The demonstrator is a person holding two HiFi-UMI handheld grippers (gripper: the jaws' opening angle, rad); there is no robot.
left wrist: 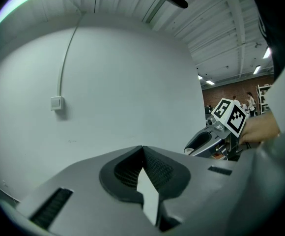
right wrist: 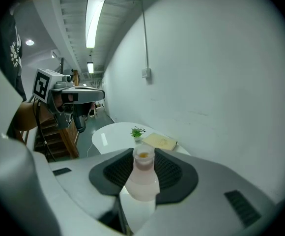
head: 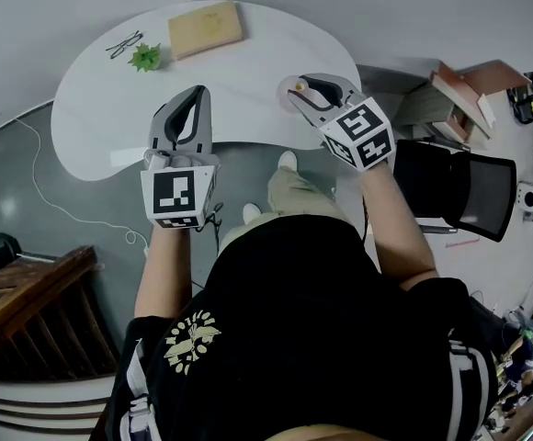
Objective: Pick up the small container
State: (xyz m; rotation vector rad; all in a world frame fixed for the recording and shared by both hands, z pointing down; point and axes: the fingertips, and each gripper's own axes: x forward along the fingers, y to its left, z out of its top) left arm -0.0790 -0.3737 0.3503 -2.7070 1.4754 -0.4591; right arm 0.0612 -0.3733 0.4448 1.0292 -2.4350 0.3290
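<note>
In the head view my right gripper (head: 301, 89) covers most of the small container (head: 297, 85), and my left gripper (head: 196, 93) hides part of the near edge of the surface (head: 92, 122).

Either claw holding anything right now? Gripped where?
Right claw holds the small container, pads on its two sides. Left claw is shut and empty.

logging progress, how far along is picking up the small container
Done: the small container is clamped in the right gripper and looks lifted off the white table. In hand: holding it up. Left: nothing obvious; the left gripper is shut and empty.
</note>
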